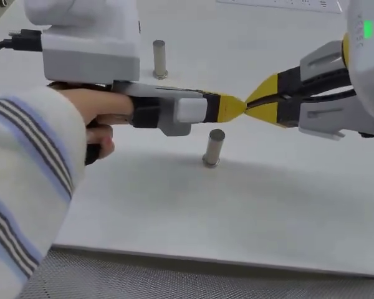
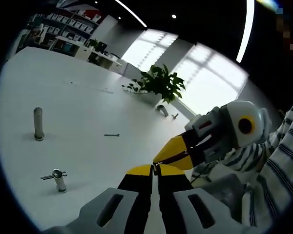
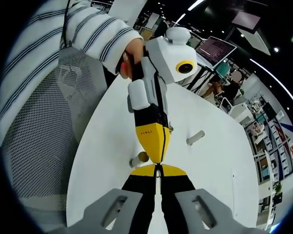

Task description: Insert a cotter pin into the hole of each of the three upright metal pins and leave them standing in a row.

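Left hand-held gripper (image 1: pixel 239 108) and right hand-held gripper (image 1: pixel 254 104) met tip to tip above the white surface (image 1: pixel 174 212), each with its jaws drawn together. Whether anything was pinched where the yellow tips touched was too small to tell. Just below them, toward the near side, an upright metal pin (image 1: pixel 214 148) stood bare as far as could be seen. A second metal pin (image 1: pixel 159 59) stood farther back and to the left. In the left gripper view a fitted metal pin (image 2: pixel 60 181) already carried a cotter pin (image 2: pixel 53 174) through its top, and a bare metal pin (image 2: pixel 38 123) stood apart from it. A slim loose piece (image 2: pixel 112 135), possibly a spare cotter pin, lay on the surface beyond. Which of these matched the head view's pins I could not tell. By my reading, one pin of three was finished and two remained.
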Motion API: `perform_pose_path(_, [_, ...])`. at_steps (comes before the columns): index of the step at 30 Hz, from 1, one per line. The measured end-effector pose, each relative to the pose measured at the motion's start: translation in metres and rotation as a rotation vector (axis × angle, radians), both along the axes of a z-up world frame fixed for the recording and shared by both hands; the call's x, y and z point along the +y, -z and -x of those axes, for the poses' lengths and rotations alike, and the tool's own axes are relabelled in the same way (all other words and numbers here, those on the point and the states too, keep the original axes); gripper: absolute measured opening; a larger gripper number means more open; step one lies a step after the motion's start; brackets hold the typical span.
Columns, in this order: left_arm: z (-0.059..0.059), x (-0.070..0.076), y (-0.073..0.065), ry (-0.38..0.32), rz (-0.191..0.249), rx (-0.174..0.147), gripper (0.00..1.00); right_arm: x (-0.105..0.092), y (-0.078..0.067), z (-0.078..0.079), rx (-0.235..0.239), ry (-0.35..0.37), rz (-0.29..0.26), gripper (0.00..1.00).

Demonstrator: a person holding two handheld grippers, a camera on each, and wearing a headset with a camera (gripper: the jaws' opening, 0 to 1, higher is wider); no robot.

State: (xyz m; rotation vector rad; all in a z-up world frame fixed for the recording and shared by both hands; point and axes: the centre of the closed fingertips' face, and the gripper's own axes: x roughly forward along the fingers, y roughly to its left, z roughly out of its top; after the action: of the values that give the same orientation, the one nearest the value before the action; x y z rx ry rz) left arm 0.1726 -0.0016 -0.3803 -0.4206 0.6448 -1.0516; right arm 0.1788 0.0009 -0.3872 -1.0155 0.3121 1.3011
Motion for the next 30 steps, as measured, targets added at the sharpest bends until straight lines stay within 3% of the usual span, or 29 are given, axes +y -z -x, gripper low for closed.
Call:
perform_pose_path(1, [0.001,0.0,0.0,0.005,-0.005,-0.005,0.0,0.0,0.0,0.0,0.0,-0.002,0.003,0.0])
perform_pose_path(3, [0.001,0.001,0.001,0.026,-0.02,-0.049,0.0,0.004,-0.001,0.006,0.002,-0.005,0.001,0.0])
perform_pose_path(4, [0.002,0.002,0.0,0.033,-0.021,-0.051,0.0,0.005,-0.001,0.008,0.003,-0.006,0.0,0.0])
perform_pose_path(8, [0.001,0.003,0.0,0.025,-0.014,-0.034,0.0,0.008,-0.002,0.009,-0.006,-0.005,0.001,0.0])
perform_pose_path(12, [0.002,0.003,-0.001,0.026,-0.03,-0.055,0.0,0.01,-0.002,0.011,-0.009,-0.004,0.0,0.0])
perform_pose_path(15, [0.003,0.003,0.0,0.031,-0.042,-0.037,0.0,0.011,-0.001,0.013,-0.011,-0.008,0.003,0.0])
perform_pose_path(19, [0.004,0.003,0.001,0.046,-0.07,-0.07,0.0,0.011,0.0,0.015,-0.014,-0.017,0.006,0.0])
perform_pose_path(25, [0.002,0.005,0.003,0.044,-0.082,-0.075,0.0,0.008,0.002,0.016,0.002,-0.005,0.011,0.0])
perform_pose_path(30, [0.001,0.013,0.008,0.05,-0.108,-0.072,0.0,0.0,0.007,0.015,0.038,0.032,0.008,0.12])
